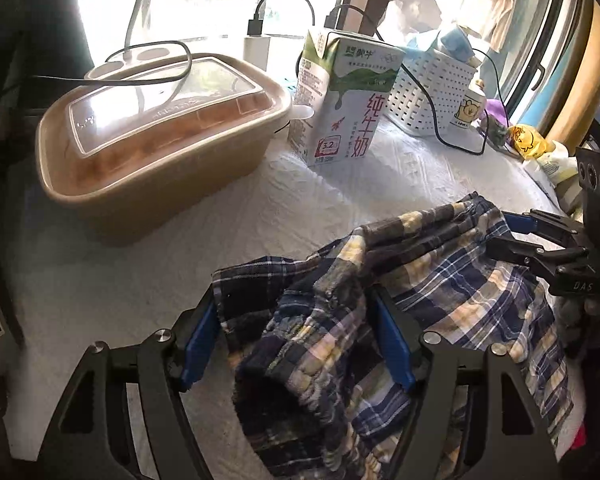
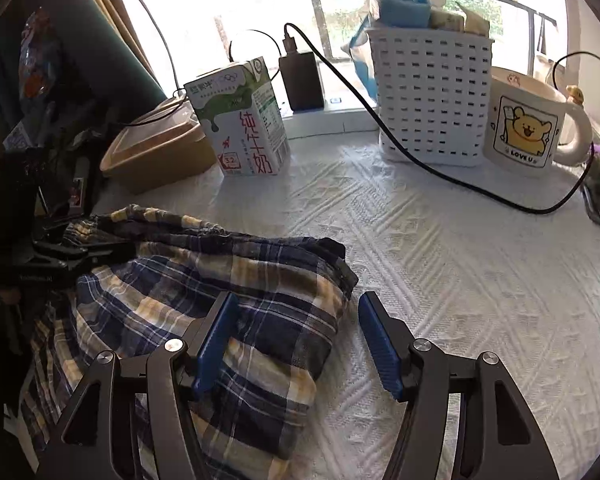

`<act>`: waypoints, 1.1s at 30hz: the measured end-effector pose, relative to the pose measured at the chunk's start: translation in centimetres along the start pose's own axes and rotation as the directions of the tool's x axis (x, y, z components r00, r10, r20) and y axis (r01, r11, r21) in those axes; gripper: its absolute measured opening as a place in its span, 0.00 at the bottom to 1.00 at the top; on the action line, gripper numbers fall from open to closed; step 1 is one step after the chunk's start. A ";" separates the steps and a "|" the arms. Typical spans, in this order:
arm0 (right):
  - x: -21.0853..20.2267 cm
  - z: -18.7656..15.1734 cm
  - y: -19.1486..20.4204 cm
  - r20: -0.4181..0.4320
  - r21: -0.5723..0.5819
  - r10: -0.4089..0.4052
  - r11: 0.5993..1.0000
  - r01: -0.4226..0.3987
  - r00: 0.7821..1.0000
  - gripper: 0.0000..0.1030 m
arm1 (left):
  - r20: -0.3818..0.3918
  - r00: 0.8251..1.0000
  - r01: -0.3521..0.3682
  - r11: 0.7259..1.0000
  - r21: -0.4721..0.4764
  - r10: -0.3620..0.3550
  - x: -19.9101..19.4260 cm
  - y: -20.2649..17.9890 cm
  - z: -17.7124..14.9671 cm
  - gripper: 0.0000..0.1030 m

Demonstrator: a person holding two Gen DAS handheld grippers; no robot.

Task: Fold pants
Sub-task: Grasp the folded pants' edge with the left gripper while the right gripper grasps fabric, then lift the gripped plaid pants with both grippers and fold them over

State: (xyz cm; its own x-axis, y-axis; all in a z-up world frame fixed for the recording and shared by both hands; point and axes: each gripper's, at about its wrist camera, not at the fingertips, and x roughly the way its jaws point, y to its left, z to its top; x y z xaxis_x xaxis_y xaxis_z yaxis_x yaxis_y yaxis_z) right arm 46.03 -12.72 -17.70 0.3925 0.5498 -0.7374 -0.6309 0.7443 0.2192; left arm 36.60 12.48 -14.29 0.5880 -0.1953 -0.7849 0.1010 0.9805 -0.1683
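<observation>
Plainly, the plaid pants (image 1: 400, 320) lie bunched on the near part of the worktop (image 2: 460, 264), which is covered with a white textured cloth. Seen from the left wrist, the left tongs (image 1: 298, 340) stand spread wide, with a crumpled, gathered part of the pants filling the gap between the blue pads (image 1: 198, 344); whether the pads actually press the fabric cannot be told, since the jaws are far apart. Seen from the right wrist, the right tongs (image 2: 298, 344) are likewise released: the left pad (image 2: 216, 340) rests over the folded edge of the pants (image 2: 204, 292), while the other pad sits over bare cloth just beside that edge. In the left view the right tongs (image 1: 516, 236) appear at the far edge of the pants, close against the fabric.

Beyond the pants, a milk carton (image 1: 340, 100) stands upright near the middle of the worktop. Just beside it sits a tan container (image 1: 152, 136) with a clear lid. A white slotted basket (image 2: 428, 96) stands further along, holding blue items, and a mug (image 2: 528, 120) with a yellow bear print stands just beside the basket. A black cable (image 2: 440, 168) runs from a dark charger (image 2: 300, 80) across the cloth in front of the basket and mug. A bright window lies behind everything.
</observation>
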 end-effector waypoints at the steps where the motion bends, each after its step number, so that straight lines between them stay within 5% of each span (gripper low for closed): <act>1: 0.1 0.0 0.1 -0.002 -0.003 -0.004 1.000 0.004 1.000 0.63 | 0.002 1.000 0.000 1.000 -0.004 0.000 0.1 0.0 0.1 0.69; 4: 0.2 0.1 0.3 -0.006 -0.013 -0.010 1.000 0.010 1.000 0.64 | 0.007 1.000 -0.012 1.000 -0.002 0.012 0.0 -0.2 0.0 0.66; 13: 1.0 0.7 1.4 -0.010 -0.032 -0.019 0.999 0.019 1.000 0.64 | 0.009 1.000 0.017 1.000 -0.027 -0.017 0.0 -1.4 -0.2 0.27; 15: 1.1 0.7 1.8 -0.011 -0.048 -0.021 0.999 0.020 1.000 0.56 | 0.017 1.000 0.016 0.999 -0.029 -0.016 -0.2 -1.7 -0.3 0.22; 24: 1.0 0.6 3.2 0.009 -0.077 -0.012 0.997 0.012 1.000 0.21 | 0.048 0.998 0.028 0.999 -0.022 -0.027 -1.3 -2.3 -0.4 0.17; 33: -3.7 1.0 5.6 0.140 -0.120 -0.051 0.990 0.068 0.989 0.17 | 0.127 0.990 0.057 0.998 0.014 -0.058 -5.8 -3.4 -0.5 0.16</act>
State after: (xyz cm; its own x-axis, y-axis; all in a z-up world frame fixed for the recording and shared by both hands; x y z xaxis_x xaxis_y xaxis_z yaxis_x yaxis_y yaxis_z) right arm 41.77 -10.19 -13.12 0.5139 0.5588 -0.6509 -0.6783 0.7292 0.0904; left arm 32.48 10.31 -9.49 0.6780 -0.2482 -0.6919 0.1455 0.9680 -0.2046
